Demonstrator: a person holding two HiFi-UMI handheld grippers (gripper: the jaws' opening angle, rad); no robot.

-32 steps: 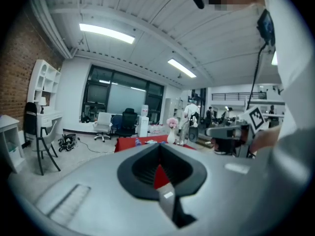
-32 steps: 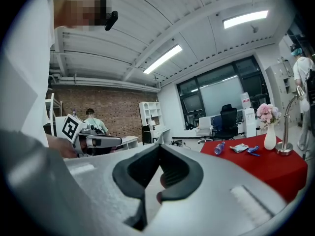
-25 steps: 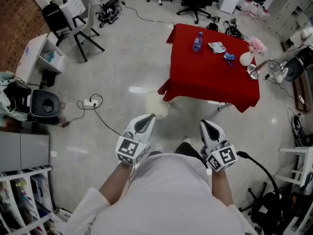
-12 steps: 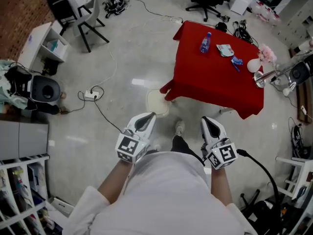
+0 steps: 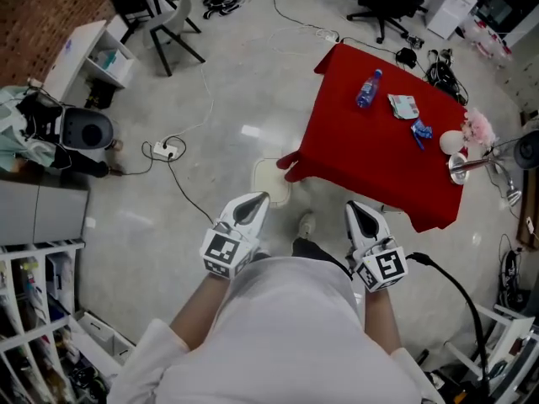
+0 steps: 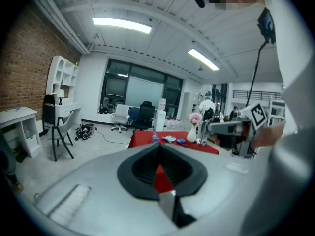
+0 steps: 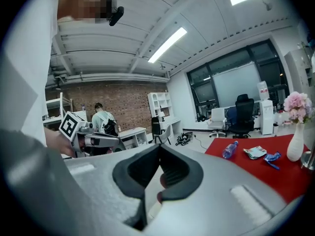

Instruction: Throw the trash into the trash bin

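Note:
On a red-clothed table (image 5: 370,154) ahead and to the right lie a clear plastic bottle (image 5: 368,88), a crumpled wrapper (image 5: 403,106) and a small blue wrapper (image 5: 420,132). A dark round trash bin (image 5: 84,130) stands on the floor at the far left. My left gripper (image 5: 252,209) and right gripper (image 5: 360,217) are held side by side in front of my body, both shut and holding nothing. In the right gripper view the bottle (image 7: 229,149) and wrappers (image 7: 256,152) show beyond the shut jaws.
A white vase of pink flowers (image 5: 455,140) and a metal stand (image 5: 472,167) sit at the table's right end. A power strip with cables (image 5: 165,150) and a pale mat (image 5: 271,181) lie on the floor. Chairs (image 5: 173,15), a white shelf (image 5: 84,61) and a rack (image 5: 34,310) line the left.
The table has slid right and lower in the head view, and the bin has moved up at the left, as I walk across the floor. Both grippers stay shut and level.

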